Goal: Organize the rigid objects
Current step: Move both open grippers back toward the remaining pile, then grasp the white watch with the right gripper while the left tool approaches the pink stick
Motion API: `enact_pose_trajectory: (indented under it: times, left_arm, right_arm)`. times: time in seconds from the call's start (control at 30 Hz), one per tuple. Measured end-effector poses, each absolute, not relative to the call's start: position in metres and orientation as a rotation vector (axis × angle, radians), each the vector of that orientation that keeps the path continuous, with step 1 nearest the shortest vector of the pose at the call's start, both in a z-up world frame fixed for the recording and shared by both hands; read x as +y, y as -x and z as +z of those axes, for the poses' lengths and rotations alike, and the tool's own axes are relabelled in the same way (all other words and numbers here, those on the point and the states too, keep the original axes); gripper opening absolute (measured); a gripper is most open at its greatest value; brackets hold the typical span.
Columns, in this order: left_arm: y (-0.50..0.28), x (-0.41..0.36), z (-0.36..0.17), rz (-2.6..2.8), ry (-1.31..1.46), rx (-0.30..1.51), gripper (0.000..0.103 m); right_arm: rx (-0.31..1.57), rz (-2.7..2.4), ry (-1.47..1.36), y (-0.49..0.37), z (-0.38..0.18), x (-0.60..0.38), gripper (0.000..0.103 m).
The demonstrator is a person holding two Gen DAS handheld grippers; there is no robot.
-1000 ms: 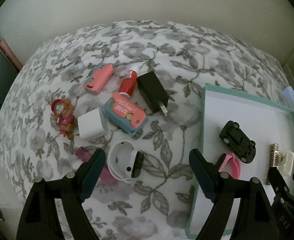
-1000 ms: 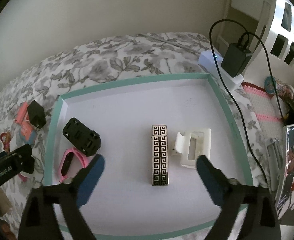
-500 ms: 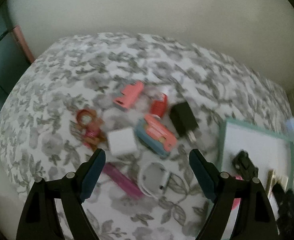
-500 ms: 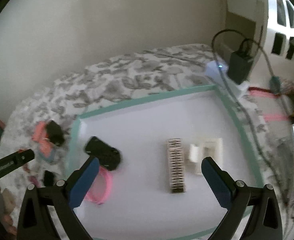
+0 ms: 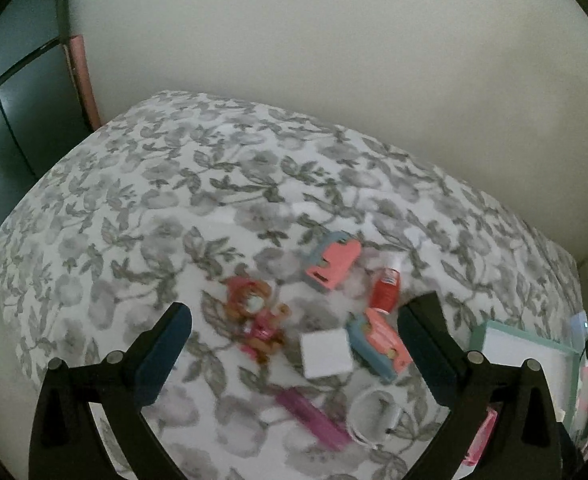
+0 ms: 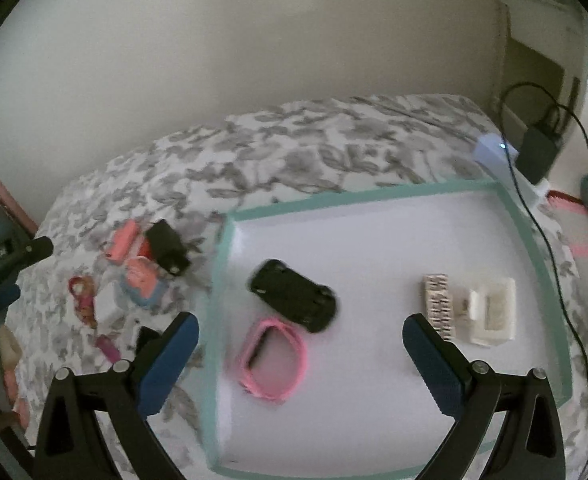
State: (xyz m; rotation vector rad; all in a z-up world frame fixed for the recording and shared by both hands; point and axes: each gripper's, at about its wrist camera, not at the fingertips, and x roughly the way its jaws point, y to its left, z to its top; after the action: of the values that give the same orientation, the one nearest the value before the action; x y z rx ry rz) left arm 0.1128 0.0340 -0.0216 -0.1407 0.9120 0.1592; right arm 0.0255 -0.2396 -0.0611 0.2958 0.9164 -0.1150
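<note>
My left gripper [image 5: 294,328] hangs above the floral cloth, its jaws opening with nothing gripped between them. Below it lie a toy figure [image 5: 254,316], a white cube charger [image 5: 326,354], a blue-and-pink case [image 5: 378,344], a red bottle [image 5: 386,288], a pink clip [image 5: 332,266], a magenta stick [image 5: 314,416] and a white ring [image 5: 374,420]. My right gripper [image 6: 300,340] stands open and empty over the teal-rimmed tray [image 6: 358,196]. The tray holds a black toy car [image 6: 294,296], a pink band [image 6: 274,360], a patterned bar [image 6: 438,306] and a white holder [image 6: 492,314].
A black plug adapter [image 6: 168,252] lies on the cloth left of the tray. A power strip with a black charger [image 6: 538,152] and its cable runs along the tray's right side. A wall closes the back. A dark cabinet [image 5: 6,120] stands at the left.
The left gripper swung left and up, away from the tray, and its jaws widened. The right gripper drew back and up, shifting left over the tray. No object moved.
</note>
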Motion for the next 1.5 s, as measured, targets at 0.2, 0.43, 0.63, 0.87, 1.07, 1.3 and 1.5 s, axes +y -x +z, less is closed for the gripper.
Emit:
enact_pose_trajectory:
  times: [0.2,0.43,0.63,0.87,1.07,1.3,1.5]
  left_arm:
    - [-0.117,0.068,-0.021,0.219,0.138,0.924,0.103]
    - [-0.121,0.088,-0.042,0.217,0.133,1.018,0.103]
    - [-0.125,0.088,-0.072,0.187,0.136,1.131,0.103]
    - [-0.127,0.082,-0.09,0.15,0.151,1.197,0.103]
    - [-0.129,0.079,-0.095,0.143,0.141,1.216,0.103]
    - [-0.129,0.074,-0.098,0.134,0.116,1.234,0.103]
    - [-0.128,0.065,-0.104,0.114,0.07,1.259,0.103]
  right_arm:
    - [0.913,-0.048,-0.247,-0.039,-0.053,-0.195,0.103]
    - [0.949,0.053,-0.183,-0.058,-0.059,-0.135,0.103]
    - [1.034,0.094,-0.115,-0.07,-0.087,-0.101,0.103]
    - [1.097,0.077,-0.077,-0.08,-0.113,-0.09,0.103]
    - [1.121,0.079,-0.034,-0.086,-0.125,-0.08,0.103]
    - [1.138,0.071,-0.003,-0.09,-0.134,-0.079,0.099]
    - [1.146,0.085,0.013,-0.091,-0.137,-0.077,0.083]
